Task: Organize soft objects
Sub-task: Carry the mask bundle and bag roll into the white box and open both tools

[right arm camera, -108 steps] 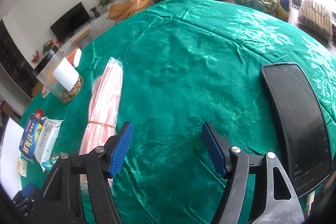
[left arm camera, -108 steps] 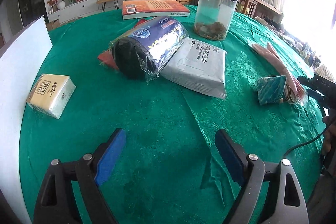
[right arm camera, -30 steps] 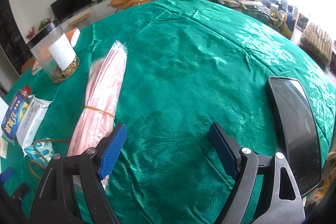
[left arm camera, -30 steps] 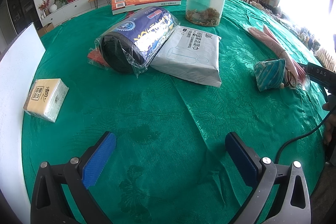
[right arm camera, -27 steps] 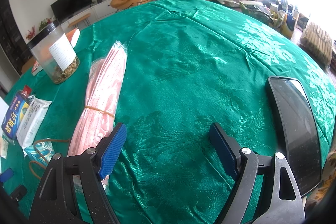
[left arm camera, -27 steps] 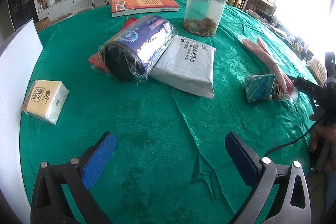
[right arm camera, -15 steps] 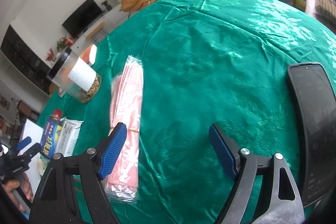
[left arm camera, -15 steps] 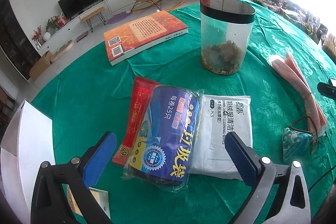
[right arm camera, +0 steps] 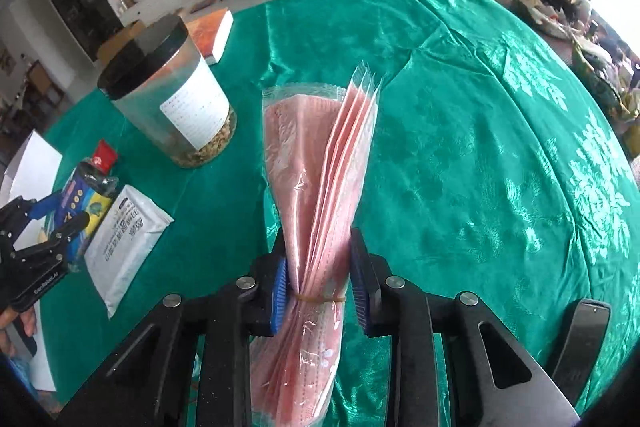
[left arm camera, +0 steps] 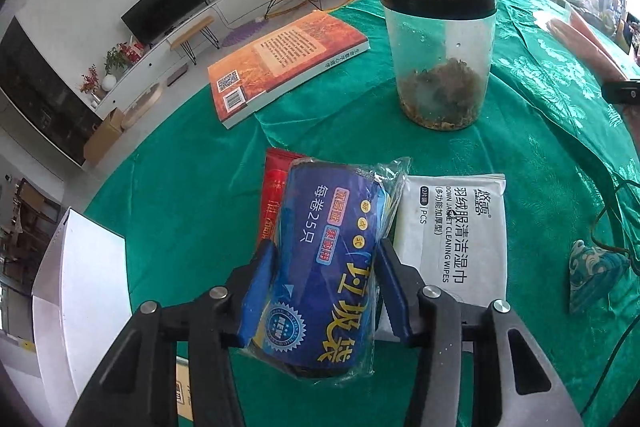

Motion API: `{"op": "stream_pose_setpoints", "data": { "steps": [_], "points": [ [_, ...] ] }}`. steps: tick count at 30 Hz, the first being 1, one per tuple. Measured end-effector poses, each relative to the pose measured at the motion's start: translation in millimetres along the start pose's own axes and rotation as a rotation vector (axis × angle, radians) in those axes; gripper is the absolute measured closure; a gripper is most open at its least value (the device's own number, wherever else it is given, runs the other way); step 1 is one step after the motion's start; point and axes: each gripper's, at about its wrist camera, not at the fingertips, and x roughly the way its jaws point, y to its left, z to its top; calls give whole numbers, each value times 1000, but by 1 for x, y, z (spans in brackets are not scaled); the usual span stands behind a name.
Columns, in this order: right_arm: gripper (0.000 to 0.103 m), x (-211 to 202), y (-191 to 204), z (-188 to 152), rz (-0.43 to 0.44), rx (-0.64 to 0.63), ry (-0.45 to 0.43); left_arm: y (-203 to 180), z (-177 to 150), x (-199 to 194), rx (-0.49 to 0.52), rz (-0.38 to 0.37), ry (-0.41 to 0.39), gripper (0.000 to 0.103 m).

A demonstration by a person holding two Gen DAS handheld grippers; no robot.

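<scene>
Left wrist alone shows left claw (left arm camera: 325, 291) pinching the blue roll (left arm camera: 328, 267); right claw (right arm camera: 320, 287) just closed, pinching pink masks (right arm camera: 320, 195).

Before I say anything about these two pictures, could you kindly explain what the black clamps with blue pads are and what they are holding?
These are no robot arms: a person carries a two-finger hand-held gripper in each hand, and a wide-angle camera on each looks forward along its fingers.

The left wrist picture shows the left gripper, whose jaws have just been closing, pressing on a blue plastic-wrapped roll of bin bags. Beside the roll, on the green satin tablecloth, lie a white pack of cleaning wipes, an orange book and a clear jar with a black lid.

The right wrist picture shows the right gripper, which has also just closed, squeezing a pink bundle of wrapped face masks near its rubber band.
</scene>
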Motion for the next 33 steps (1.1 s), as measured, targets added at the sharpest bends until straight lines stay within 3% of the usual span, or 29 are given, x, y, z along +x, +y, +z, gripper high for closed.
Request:
{"op": "stream_pose_setpoints", "data": {
  "steps": [12,19,22,28,30,33],
  "points": [
    [74,-60,11,43,-61,-5,-207,15,-3,-40,-31,37,-82,54],
    [74,-80,23,48,-88,-34,-256,24,-7,-70,-48,64,-144,54],
    [74,-91,33,48,-77,-47,-273,34,-11,-88,-88,39,-174,54],
    [74,-110,90,34,38,-125,-244,99,-53,-128,-328,-198,-194,54],
    [74,-115,124,24,105,-164,-237,128,-79,-144,-387,-207,-202,54],
    [74,-123,189,6,237,-225,-212,178,-125,-169,-458,-126,-207,54]
  ]
}}
